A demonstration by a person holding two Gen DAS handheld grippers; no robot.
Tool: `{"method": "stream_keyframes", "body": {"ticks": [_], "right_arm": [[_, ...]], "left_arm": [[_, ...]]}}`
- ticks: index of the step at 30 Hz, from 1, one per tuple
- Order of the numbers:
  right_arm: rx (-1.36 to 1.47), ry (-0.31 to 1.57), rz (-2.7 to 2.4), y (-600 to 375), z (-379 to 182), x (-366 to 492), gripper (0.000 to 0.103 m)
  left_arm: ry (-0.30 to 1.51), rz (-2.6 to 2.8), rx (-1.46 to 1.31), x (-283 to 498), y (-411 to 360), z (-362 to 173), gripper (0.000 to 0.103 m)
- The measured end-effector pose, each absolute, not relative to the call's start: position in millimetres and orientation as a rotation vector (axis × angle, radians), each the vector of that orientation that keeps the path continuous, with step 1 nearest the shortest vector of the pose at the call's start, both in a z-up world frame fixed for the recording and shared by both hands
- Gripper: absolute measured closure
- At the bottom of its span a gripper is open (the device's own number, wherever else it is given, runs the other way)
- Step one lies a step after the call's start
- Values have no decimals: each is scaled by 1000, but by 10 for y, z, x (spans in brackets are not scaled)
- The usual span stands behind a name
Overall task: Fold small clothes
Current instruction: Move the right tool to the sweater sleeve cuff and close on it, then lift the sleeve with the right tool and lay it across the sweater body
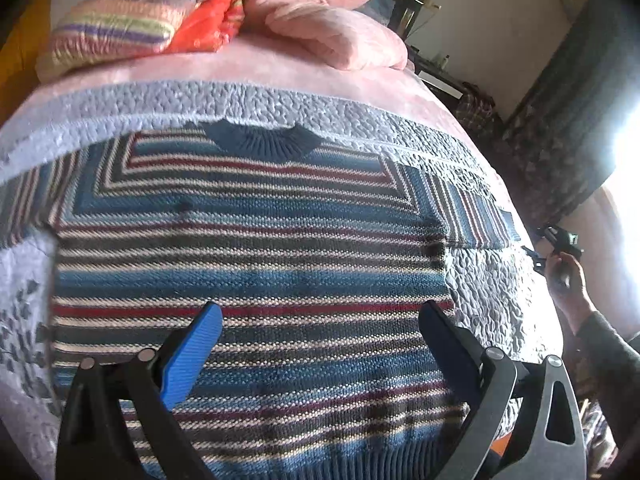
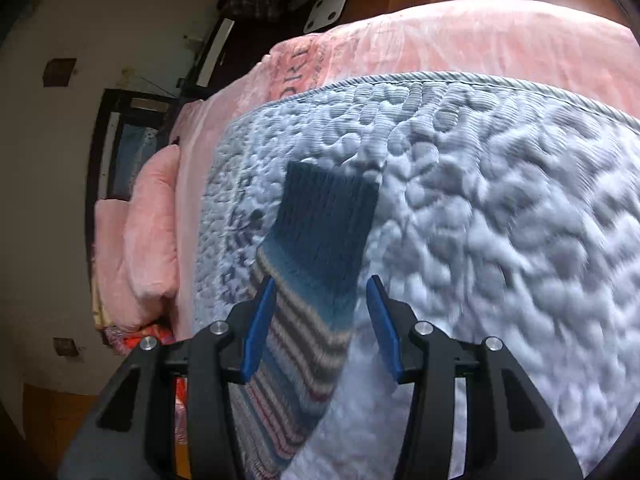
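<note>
Progress: the striped knit sweater [image 1: 248, 264] lies flat and face up on the bed, body spread, both sleeves out to the sides; no fold shows yet, so by my reading the whole folding is still to do.
Sweater: chunky knit, horizontal bands of blue, cream, dark grey and red; ribbed dark blue collar [image 1: 262, 140] and ribbed hem at the near edge.
Right sleeve: seen from the right wrist view, it ends in a ribbed dark blue cuff [image 2: 328, 216] lying flat on the quilt.
Quilt: pale blue-grey bedspread [image 2: 500, 240], puffy pebbled stitching, corded edge.
Beneath: pink plush blanket [image 1: 280, 68], soft and fuzzy.
Far end: pink pillows [image 1: 340, 36] and a folded striped pile [image 1: 116, 28].
Left gripper [image 1: 320, 320]: jaws spread wide, hovering over the lower body of the sweater, holding nothing.
Right gripper [image 2: 320, 304]: jaws parted either side of the sleeve, not closed on it; whether the pads touch the cloth I cannot tell.
Likely first step: a sleeve folded inward.
</note>
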State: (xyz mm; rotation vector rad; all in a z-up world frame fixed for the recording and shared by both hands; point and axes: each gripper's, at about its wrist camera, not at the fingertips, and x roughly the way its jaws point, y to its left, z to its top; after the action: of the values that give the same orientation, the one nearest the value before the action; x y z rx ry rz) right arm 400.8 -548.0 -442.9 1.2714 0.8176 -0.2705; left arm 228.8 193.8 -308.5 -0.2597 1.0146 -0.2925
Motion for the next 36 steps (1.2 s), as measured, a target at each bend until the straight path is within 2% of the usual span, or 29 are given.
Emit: {"method": "stream_keyframes", "body": {"ticks": [9, 11, 13, 15, 21, 28, 36], "right_arm": [[1220, 843, -270, -5493, -4625, 4289, 58], [1208, 840, -269, -5476, -4610, 4303, 63], [1179, 847, -273, -5450, -4589, 4341, 79], [1150, 837, -277, -5417, -4529, 4344, 89], [968, 766, -204, -4991, -3854, 4336, 91], [708, 706, -39, -3931, -2915, 4334, 91], [374, 700, 90, -2410, -2447, 4330, 92]], "left_arm": [[1040, -288, -416, 2495, 2195, -3303, 4], [1042, -283, -450, 2533, 2271, -3347, 4], [1038, -278, -514, 2555, 2370, -3397, 4], [1037, -272, -581, 2583, 2476, -3445, 4], [1017, -298, -686, 2627, 2733, -3446, 4], [945, -301, -545, 2623, 2817, -3009, 4], [1019, -360, -475, 2809, 2749, -2687, 4]]}}
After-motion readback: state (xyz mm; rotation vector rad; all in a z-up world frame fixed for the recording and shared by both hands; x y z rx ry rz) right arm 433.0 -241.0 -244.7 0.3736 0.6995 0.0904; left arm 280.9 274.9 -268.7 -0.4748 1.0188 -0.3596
